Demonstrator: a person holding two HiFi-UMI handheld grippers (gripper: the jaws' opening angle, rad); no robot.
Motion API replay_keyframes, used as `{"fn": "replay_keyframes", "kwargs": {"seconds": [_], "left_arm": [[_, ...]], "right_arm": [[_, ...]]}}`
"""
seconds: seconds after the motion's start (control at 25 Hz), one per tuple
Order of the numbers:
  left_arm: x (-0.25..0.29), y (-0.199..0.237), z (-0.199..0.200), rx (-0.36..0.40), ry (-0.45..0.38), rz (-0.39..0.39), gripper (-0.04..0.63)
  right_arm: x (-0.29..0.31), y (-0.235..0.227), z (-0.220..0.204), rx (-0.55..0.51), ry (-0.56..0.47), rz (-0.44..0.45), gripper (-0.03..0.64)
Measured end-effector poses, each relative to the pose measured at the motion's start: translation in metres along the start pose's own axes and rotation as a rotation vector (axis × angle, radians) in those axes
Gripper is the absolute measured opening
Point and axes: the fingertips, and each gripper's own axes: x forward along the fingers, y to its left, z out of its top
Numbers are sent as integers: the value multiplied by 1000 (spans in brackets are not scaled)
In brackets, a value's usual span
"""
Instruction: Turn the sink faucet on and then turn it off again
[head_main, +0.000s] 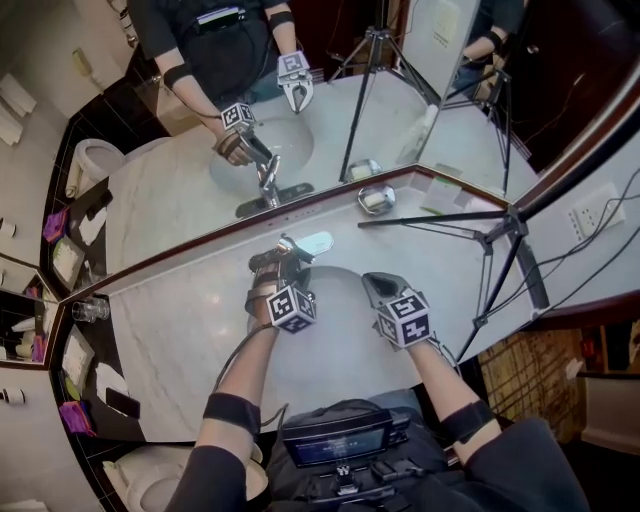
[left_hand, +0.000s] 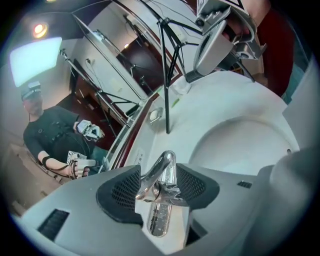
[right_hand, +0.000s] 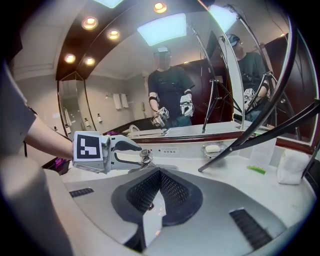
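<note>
My left tongs (head_main: 275, 258) sit spread at the back rim of the sink (head_main: 338, 345). From my head I see mostly their backs. Their own camera shows the faucet (left_hand: 161, 181) lever standing between the pads, not pinched. My right tongs (right_hand: 159, 192) hang clenched on nothing over the basin, and their camera catches the soap dish (right_hand: 213, 148).

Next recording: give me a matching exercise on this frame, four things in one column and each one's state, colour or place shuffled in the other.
1 left gripper
2 right gripper
3 soap dish
4 tripod

A shut, empty
B silver, just right of the faucet
C open, jaws either side of the faucet
D black, legs spread

Pairs: 1-C, 2-A, 3-B, 4-D
</note>
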Motion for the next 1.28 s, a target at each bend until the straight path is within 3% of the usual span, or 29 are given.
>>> {"fn": "replay_keyframes", "kwargs": {"seconds": [0.32,0.72,0.84,0.96,1.28], "left_arm": [[24,-3,7,23,20,-20,216],[27,5,11,0,9,4,212],[25,4,13,2,-2,9,145],[25,4,13,-24,-10,9,116],[24,10,13,-97,-25,-5,115]], "right_arm": [[-4,-20,-4,20,3,-23,19],[-3,-22,-4,26,2,-26,19],[-2,-22,-5,28,2,-24,19],[-1,-21,-5,30,2,-22,20],[0,-21,-8,42,6,-19,19]]}}
